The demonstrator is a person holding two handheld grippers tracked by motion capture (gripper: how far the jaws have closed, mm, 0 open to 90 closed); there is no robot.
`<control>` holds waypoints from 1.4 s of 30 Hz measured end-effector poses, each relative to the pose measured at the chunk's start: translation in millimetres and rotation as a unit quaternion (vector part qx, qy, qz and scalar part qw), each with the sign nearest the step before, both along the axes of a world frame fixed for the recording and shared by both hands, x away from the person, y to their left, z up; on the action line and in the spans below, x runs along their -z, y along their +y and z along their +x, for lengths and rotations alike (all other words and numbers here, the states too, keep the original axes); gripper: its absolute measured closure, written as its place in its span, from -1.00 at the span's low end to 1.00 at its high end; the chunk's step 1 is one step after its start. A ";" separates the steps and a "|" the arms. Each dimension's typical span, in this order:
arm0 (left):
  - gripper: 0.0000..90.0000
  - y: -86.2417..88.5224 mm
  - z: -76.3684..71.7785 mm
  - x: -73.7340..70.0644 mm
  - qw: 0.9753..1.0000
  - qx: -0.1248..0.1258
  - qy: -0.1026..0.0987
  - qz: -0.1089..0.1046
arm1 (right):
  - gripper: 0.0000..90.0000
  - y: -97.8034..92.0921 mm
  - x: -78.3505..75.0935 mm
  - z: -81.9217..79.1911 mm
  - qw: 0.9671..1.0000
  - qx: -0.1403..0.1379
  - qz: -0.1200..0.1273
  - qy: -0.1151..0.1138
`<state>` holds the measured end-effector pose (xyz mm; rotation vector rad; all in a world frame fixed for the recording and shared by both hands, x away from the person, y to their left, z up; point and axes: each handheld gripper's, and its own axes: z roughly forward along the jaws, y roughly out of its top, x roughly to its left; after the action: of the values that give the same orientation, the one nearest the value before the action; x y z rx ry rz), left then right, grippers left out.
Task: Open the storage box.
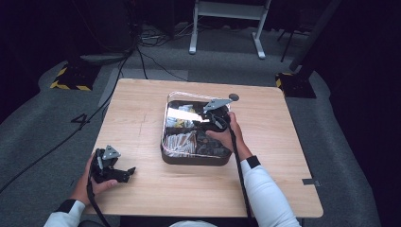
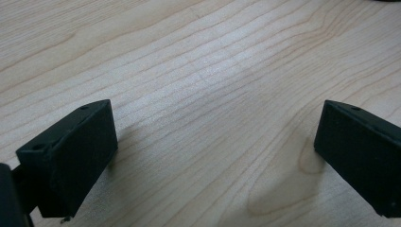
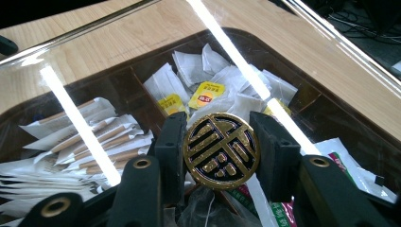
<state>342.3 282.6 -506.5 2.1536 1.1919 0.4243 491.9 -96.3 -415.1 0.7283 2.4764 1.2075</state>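
Note:
A dark, divided box (image 1: pixel 194 159) stands mid-table under a clear lid (image 3: pixel 118 56). The lid carries a round black-and-gold knob (image 3: pixel 221 150). My right gripper (image 3: pixel 221 137) is shut on that knob, one jaw on each side; in the high view the right gripper (image 1: pixel 210 119) sits over the box's right half. Under the lid lie yellow-tagged tea bags (image 3: pixel 207 94) and paper-wrapped sticks (image 3: pixel 90 137). My left gripper (image 1: pixel 126 173) rests near the table's front left corner. Its jaws stand wide apart over bare wood (image 2: pixel 208 94), so the left gripper (image 2: pixel 215 156) is open and holds nothing.
A small dark disc (image 1: pixel 233 97) lies on the table just behind the box's right corner. A strip of grey tape (image 1: pixel 310 182) marks the front right edge. Cables (image 1: pixel 142 56) run over the floor behind the table.

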 end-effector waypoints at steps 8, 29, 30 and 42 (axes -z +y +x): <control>-0.99 0.2 0.1 0.0 1.000 0.000 -0.001 0.001 | 0.32 -5.1 -10.0 -2.7 1.000 0.003 0.005 -0.009; -0.99 0.1 0.0 0.0 1.000 0.001 0.000 0.000 | 0.32 -17.1 -28.2 -7.7 1.000 0.006 0.019 -0.013; -0.99 0.1 0.0 0.0 1.000 0.001 0.000 0.000 | 0.32 -18.1 -29.1 -8.0 1.000 0.007 0.020 -0.013; -0.99 0.2 0.2 0.0 1.000 0.001 -0.001 0.001 | 0.32 -25.1 -40.5 -11.2 0.999 0.010 0.025 -0.022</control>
<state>342.5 282.8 -506.5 2.1552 1.1888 0.4269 480.6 -121.4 -374.6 0.7289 2.4059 1.2696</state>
